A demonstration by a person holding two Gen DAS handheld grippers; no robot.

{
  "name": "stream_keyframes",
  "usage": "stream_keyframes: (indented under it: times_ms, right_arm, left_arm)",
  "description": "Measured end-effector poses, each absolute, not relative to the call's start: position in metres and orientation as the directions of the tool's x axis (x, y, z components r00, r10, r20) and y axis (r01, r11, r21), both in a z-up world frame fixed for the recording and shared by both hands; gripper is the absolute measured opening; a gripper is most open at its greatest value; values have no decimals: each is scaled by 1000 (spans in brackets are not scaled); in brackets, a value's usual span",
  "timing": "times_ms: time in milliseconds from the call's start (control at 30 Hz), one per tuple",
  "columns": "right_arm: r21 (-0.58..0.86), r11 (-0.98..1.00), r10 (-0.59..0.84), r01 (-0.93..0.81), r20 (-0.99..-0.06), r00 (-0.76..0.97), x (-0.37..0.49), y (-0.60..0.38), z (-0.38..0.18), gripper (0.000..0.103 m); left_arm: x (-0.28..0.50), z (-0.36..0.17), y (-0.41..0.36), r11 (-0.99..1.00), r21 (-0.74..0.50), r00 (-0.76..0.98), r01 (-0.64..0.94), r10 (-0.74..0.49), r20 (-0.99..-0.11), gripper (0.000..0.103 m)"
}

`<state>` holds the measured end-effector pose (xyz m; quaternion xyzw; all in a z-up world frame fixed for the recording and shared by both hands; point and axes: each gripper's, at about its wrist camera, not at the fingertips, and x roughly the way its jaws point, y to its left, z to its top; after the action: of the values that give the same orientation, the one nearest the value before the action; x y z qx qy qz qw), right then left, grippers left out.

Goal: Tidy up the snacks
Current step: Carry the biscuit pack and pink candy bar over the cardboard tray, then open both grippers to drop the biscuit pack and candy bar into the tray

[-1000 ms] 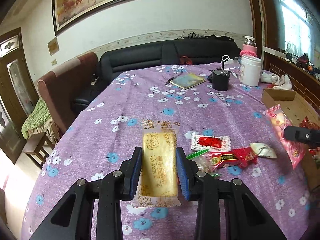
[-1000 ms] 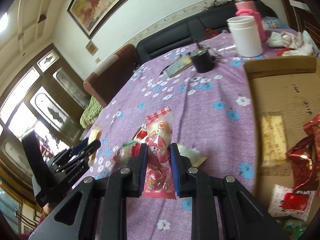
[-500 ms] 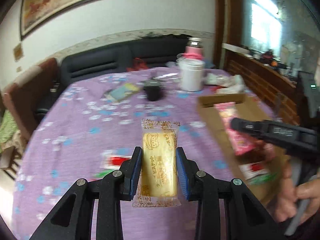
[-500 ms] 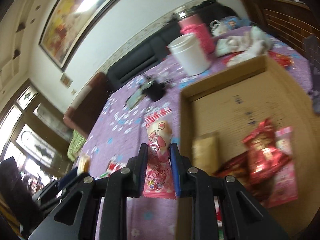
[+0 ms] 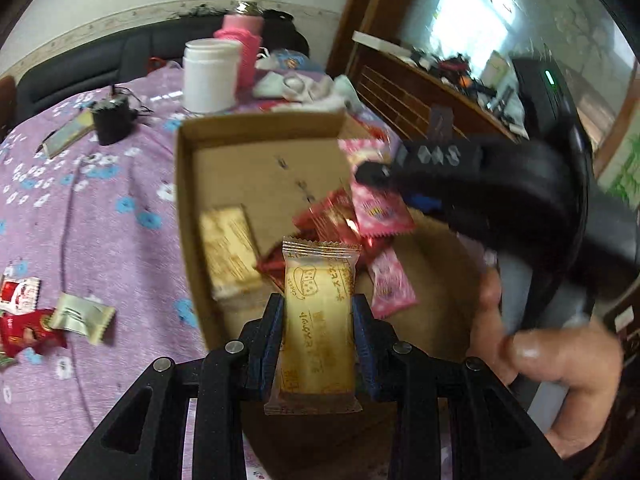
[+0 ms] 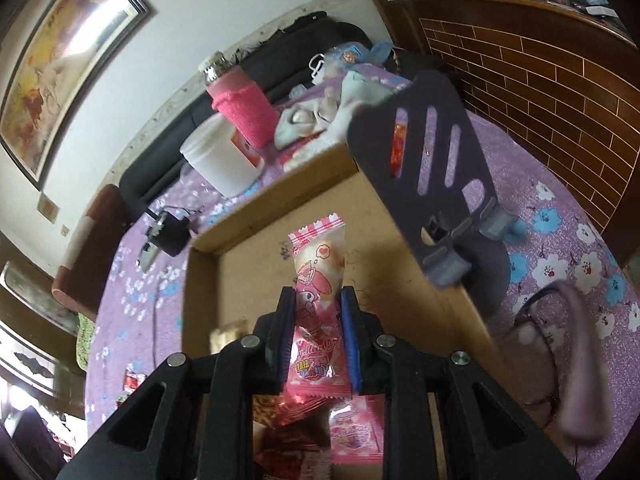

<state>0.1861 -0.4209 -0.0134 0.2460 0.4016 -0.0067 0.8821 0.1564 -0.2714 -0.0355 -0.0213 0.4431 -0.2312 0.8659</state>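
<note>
Purple flowered cloth (image 5: 92,208) covers the big table, and on it sits an open cardboard box (image 5: 184,200) with several wrapped snacks already inside. Both hands are at the delivery step. The left gripper (image 5: 318,320) is clamped on a yellow cheese biscuit packet (image 5: 318,316), held above the near end of the box. The right gripper (image 6: 314,312) pinches a pink candy packet (image 6: 318,276) above the box floor. Next, I reckon, each needs lowering and its jaws opening so the packets drop among the others. A second ago both packets hung over the bare cloth; now the box lies beneath them. A few snacks (image 5: 80,314) remain outside on the cloth.
</note>
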Motion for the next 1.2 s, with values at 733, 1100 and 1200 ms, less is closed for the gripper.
stream_keyframes:
  times_ms: [733, 1100, 1200]
  right_arm:
    - [339, 914, 122, 221, -751, 649, 190, -406, -21, 21]
    - [322, 920, 107, 225, -755, 647, 190, -403, -21, 22]
    - [318, 921, 102, 226, -756, 647, 190, -403, -21, 22]
  left_arm:
    - [140, -46, -268, 905, -117, 585, 410, -359, -727, 34]
    - [136, -43, -267, 904, -112, 597, 412, -360, -716, 34]
    - [135, -42, -267, 903, -112, 601, 414, -363, -712, 34]
